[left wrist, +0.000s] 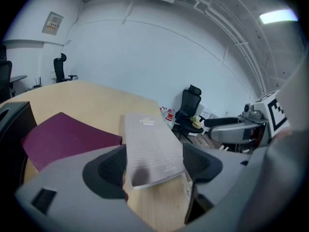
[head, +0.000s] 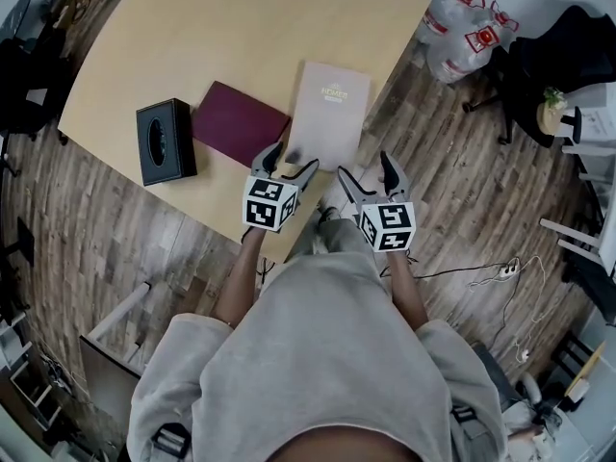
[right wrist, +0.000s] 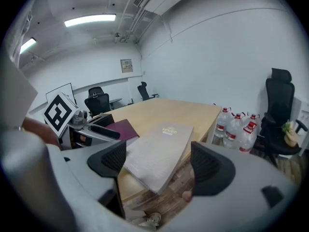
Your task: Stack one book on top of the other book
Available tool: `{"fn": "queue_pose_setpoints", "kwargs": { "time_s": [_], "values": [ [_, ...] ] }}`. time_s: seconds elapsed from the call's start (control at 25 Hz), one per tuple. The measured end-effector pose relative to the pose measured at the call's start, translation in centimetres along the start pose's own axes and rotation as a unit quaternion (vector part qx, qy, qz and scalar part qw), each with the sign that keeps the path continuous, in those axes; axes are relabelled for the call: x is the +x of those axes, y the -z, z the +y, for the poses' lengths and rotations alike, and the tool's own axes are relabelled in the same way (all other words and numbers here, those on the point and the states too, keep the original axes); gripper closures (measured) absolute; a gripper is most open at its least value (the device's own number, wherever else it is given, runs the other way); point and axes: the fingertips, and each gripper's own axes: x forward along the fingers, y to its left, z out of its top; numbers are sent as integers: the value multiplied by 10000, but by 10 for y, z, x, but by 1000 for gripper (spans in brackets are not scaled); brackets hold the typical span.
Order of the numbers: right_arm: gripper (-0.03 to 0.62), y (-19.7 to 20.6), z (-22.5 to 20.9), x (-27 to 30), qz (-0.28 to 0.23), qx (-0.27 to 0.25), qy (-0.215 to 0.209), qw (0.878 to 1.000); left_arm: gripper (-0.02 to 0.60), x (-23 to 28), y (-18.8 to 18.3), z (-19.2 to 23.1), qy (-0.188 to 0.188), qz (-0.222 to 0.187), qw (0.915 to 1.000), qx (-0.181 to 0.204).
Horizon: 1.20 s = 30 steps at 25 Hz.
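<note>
The pale book [head: 330, 114] is laid flat on the bench [head: 241, 27], just ahead of both claws. Its near corner seems to be poked out a little past the bench edge. The dark red book [head: 239, 121] is laid flat too, just beside the pale one, ahead of the left claw [head: 292, 160] and off to its left. A black box [head: 166, 141] is stood further out that way.

No book is stacked yet, so it is judged that one has to be picked up first. The pale book looks like the easy one, since its poked-out corner can be reached from below. A claw would have to be turned on its side, with one jaw slid under the edge and one over it. The book should be pinched well in from the edge so it is not left to droop, then lifted clear and set square on the dark red book.

The left claw is spread wide and nothing is pinched. The pale book's near end is seen between its jaws but is not pressed. The right claw [head: 366, 169] is spread wide and empty too, held just off the bench edge, over the floor. Both claws are held side by side, pointed forward and tipped down toward the pale book
</note>
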Motion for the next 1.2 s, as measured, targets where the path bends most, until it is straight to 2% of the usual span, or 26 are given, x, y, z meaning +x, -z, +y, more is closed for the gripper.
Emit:
{"fn": "queue_pose_setpoints", "kwargs": {
  "time_s": [0.36,1.2],
  "values": [
    [183,24,-10,25,345,338,-108,9988,212,18,19,4,46,395,9992,-105],
    [154,44,-21,88,878,850,-525,9911,201,41,40,16,-258,978,9944,-316]
  ]
}}
